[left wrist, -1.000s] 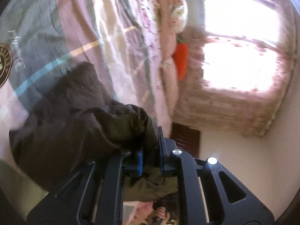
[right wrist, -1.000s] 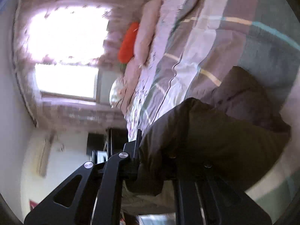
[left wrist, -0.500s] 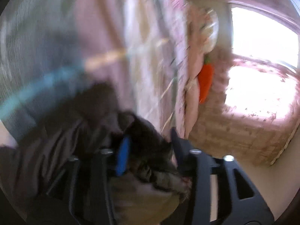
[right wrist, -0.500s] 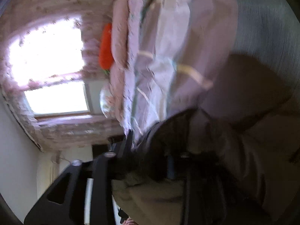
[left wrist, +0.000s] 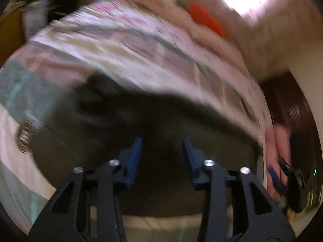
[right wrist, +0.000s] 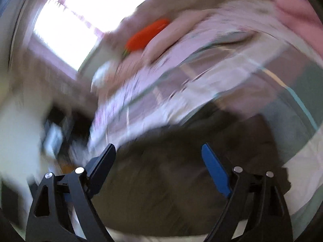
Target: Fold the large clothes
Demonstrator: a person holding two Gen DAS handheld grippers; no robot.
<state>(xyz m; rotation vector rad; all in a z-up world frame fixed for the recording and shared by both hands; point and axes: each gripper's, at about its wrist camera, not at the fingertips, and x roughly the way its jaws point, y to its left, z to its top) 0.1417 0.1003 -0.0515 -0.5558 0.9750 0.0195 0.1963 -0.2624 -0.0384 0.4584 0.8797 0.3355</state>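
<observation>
Both views are smearing with motion; reading is coarse.

Garment (left wrist: 161,121), dark olive-brown, is lying on the bed (left wrist: 131,46) near its front edge, directly ahead of both grippers. It is reading as one compact dark slab, so at least one fold is probably already in; seams and sleeves are too blurred to confirm. Remaining, as judged: check the edges are square, possibly one more fold, then flatten.

Left gripper (left wrist: 161,143): jaws are standing apart, nothing between them, garment lying beyond the tips. Right gripper (right wrist: 157,149): jaws are spread wide, also gripping nothing.

Orientation: the garment's long axis is running left to right across both views, roughly parallel to the bed's near edge. Which end is collar or hem cannot be told.

An orange cushion (right wrist: 147,34) is sitting at the far end of the bed, under the bright window (right wrist: 80,20).
</observation>
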